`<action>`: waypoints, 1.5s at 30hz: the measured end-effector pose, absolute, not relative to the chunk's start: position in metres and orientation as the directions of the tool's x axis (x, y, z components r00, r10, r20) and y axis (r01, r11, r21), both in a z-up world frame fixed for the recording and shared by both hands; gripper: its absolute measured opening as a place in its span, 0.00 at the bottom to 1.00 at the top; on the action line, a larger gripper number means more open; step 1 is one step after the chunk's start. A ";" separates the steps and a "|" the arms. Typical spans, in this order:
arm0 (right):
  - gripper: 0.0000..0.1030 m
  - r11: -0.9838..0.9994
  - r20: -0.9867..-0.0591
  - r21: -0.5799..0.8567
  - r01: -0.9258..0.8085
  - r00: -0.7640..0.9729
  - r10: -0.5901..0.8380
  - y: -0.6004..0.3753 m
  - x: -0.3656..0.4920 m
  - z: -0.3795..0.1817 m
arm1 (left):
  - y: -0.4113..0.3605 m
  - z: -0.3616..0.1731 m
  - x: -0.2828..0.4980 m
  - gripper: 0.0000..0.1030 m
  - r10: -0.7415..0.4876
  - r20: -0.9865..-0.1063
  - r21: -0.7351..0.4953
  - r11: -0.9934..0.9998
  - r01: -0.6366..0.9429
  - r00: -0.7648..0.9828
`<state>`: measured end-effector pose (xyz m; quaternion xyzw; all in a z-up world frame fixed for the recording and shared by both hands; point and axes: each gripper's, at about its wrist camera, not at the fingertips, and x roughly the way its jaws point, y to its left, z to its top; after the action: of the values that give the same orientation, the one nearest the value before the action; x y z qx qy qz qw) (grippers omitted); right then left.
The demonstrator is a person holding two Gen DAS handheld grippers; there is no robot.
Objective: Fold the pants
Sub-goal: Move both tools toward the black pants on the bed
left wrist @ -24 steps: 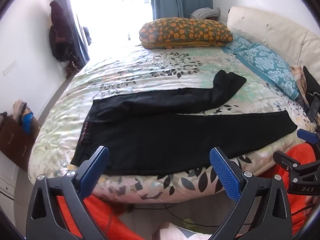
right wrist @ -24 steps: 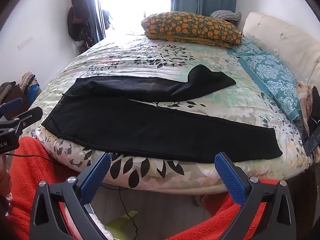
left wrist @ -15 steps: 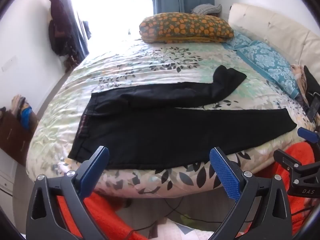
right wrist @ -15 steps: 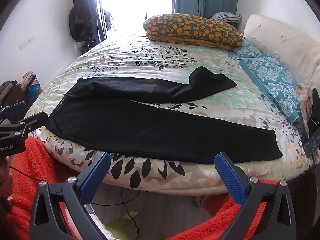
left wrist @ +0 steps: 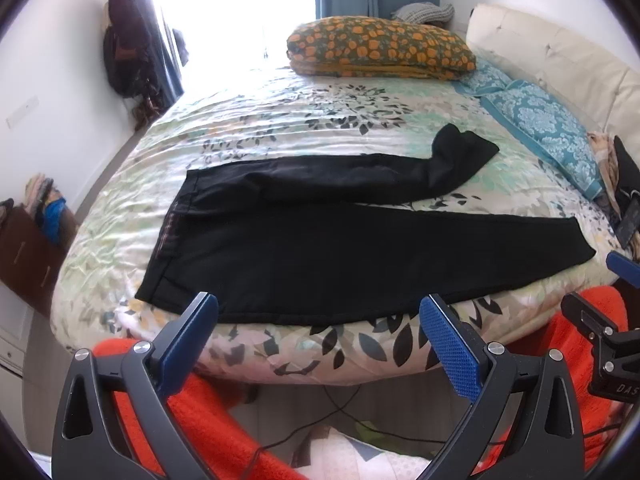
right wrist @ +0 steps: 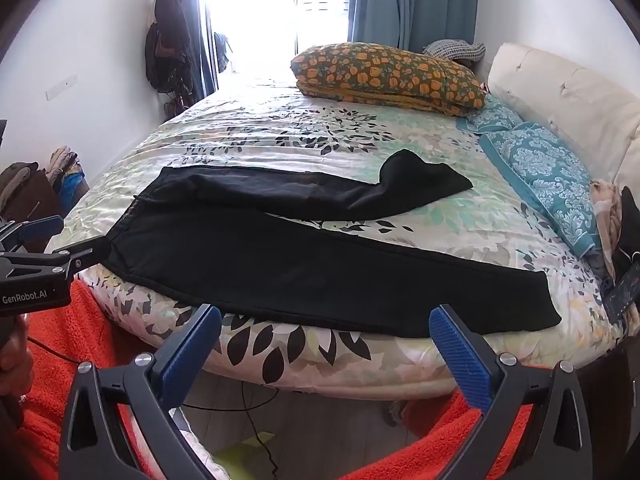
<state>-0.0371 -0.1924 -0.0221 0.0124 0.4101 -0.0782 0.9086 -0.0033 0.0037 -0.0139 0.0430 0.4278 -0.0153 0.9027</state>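
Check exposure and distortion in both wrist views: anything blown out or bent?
Left wrist view: window blown out to white, bed edge bowed by the fisheye, black pants nearly detail-free. Right wrist view: the window clips too, dark vignette in the corners, pants sharp-edged.

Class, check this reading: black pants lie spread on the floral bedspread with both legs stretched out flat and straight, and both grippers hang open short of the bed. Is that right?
Not quite. Only the near leg of the black pants lies flat and straight; the far leg's end is bent and rumpled, as the right wrist view shows. The rest stands: floral bedspread, left gripper and right gripper open, short of the bed.
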 end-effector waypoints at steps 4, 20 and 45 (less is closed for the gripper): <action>1.00 0.986 -0.751 -0.032 0.161 0.648 -0.131 -0.194 -0.037 -0.025 | 0.003 -0.018 -0.002 0.98 0.014 -0.784 0.070 0.995 0.065 0.621; 1.00 0.989 -0.769 -0.063 0.133 0.625 -0.133 -0.186 -0.030 -0.035 | 0.000 -0.035 0.003 0.98 0.015 -0.817 0.065 0.996 0.066 0.577; 1.00 0.989 -0.734 0.099 0.109 0.679 -0.001 -0.235 0.043 -0.031 | 0.003 -0.007 0.096 0.98 -0.019 -0.751 -0.016 1.000 0.010 0.660</action>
<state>0.0434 -0.2347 -0.0312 0.0671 0.3992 -0.0301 0.9139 0.0960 0.0032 -0.0072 -0.0053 0.4125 -0.0080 0.9109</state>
